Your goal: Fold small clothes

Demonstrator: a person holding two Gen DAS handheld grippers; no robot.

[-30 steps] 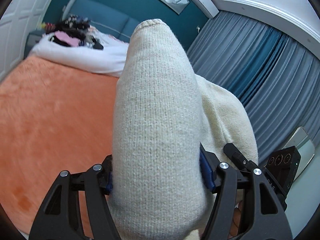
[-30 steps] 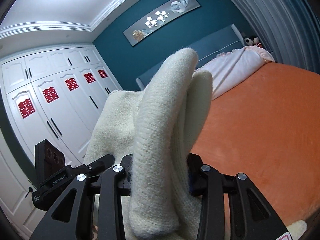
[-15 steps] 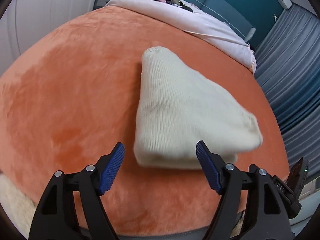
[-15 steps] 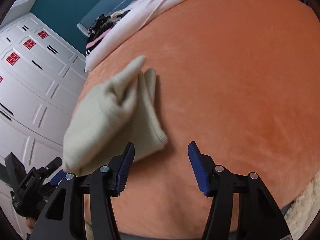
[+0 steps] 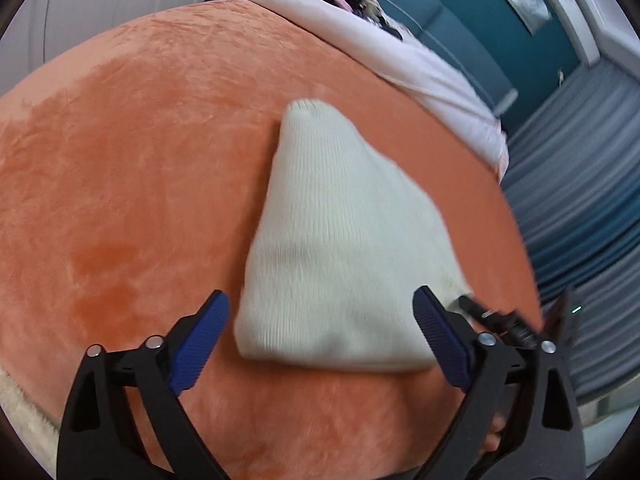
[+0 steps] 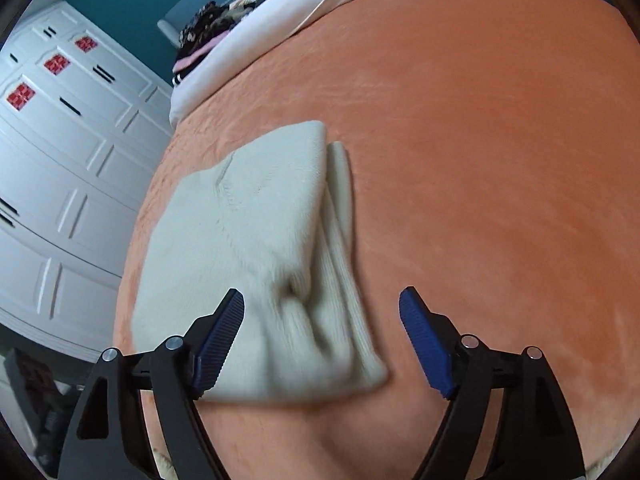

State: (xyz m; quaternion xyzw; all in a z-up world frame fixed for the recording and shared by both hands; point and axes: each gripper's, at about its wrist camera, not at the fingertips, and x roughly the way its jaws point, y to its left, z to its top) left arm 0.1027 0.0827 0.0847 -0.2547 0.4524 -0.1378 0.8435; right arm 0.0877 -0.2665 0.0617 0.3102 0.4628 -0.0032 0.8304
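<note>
Presently, a folded cream knit (image 5: 344, 256) lies flat on the orange bed cover (image 5: 132, 168), toward the cover's near edge and apart from the white duvet (image 5: 424, 68) at the bed's far end. Left gripper (image 5: 322, 340): fingers released, spread wide, nothing held; the knit's near edge sits between them. Right gripper (image 6: 322, 344): fingers likewise released and empty, the knit's (image 6: 256, 256) layered right corner between them. A clothes pile (image 6: 208, 36) rests on the duvet. White wardrobe (image 6: 68, 168) beside the bed.
</note>
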